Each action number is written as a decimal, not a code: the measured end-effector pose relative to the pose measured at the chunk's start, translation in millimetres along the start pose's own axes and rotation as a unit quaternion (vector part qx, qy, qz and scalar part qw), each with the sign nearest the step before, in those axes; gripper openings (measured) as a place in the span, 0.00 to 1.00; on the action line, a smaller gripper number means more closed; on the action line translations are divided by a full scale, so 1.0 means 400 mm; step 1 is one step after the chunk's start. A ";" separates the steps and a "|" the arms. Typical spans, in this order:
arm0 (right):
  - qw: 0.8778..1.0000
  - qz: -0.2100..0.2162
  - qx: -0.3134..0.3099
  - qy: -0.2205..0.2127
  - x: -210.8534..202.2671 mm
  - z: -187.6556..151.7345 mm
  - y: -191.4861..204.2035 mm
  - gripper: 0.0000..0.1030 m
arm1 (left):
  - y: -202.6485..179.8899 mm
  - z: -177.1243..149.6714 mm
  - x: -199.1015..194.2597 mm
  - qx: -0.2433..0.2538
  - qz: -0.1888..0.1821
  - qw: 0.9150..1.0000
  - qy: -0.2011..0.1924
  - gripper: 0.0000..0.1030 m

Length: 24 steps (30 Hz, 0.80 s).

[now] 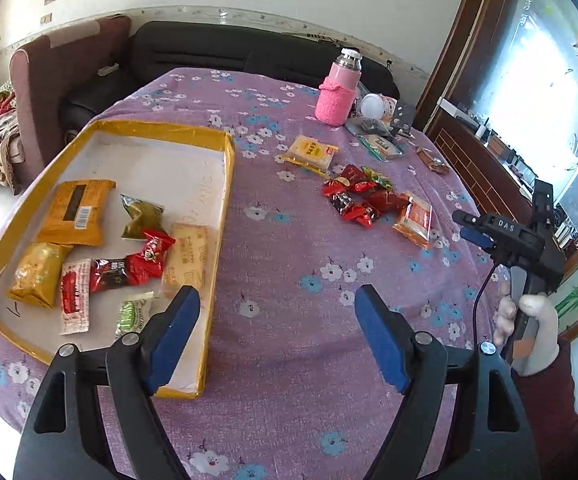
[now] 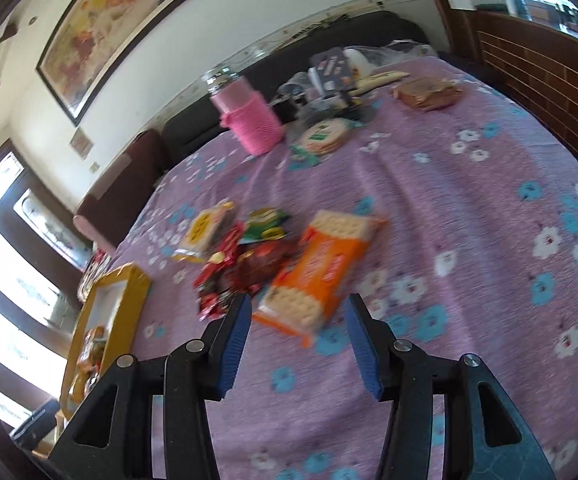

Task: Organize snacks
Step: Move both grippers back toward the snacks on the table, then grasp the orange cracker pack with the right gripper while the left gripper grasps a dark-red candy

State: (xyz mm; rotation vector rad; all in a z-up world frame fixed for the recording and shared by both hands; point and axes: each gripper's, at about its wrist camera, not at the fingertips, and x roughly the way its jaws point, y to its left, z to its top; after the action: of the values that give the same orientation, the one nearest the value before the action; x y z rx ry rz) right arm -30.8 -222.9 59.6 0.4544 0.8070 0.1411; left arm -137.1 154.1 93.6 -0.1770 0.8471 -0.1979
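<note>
Yellow-rimmed tray sits far left on the purple floral tablecloth; inside it: a large orange packet, a gold packet, a green pouch, a white-red sachet, red candies, a pale biscuit pack, a green-white packet; left gripper hangs over the tray's near right corner, jaws spread wide, nothing between the pads; right of the tray, loose on the cloth: a yellow cracker pack, then a pile of red candies with a green wrapper on its far side, an orange cracker pack touching the pile's right edge; pink bottle stands upright at the far side, clutter beside it; right gripper is parted and empty, near end of the orange cracker pack just ahead of its pads; right view is blurred; a white-gloved hand holds it at the right edge.
</note>
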 end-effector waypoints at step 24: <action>0.992 -0.114 -0.037 0.036 0.250 0.034 0.088 0.69 | -0.012 0.008 0.064 0.008 -0.028 0.999 0.026 0.78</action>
State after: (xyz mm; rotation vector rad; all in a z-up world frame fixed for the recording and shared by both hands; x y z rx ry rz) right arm 49.7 -167.0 17.1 0.2863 0.9163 -0.0243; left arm -118.8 143.4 78.3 -0.1816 0.8930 -0.2618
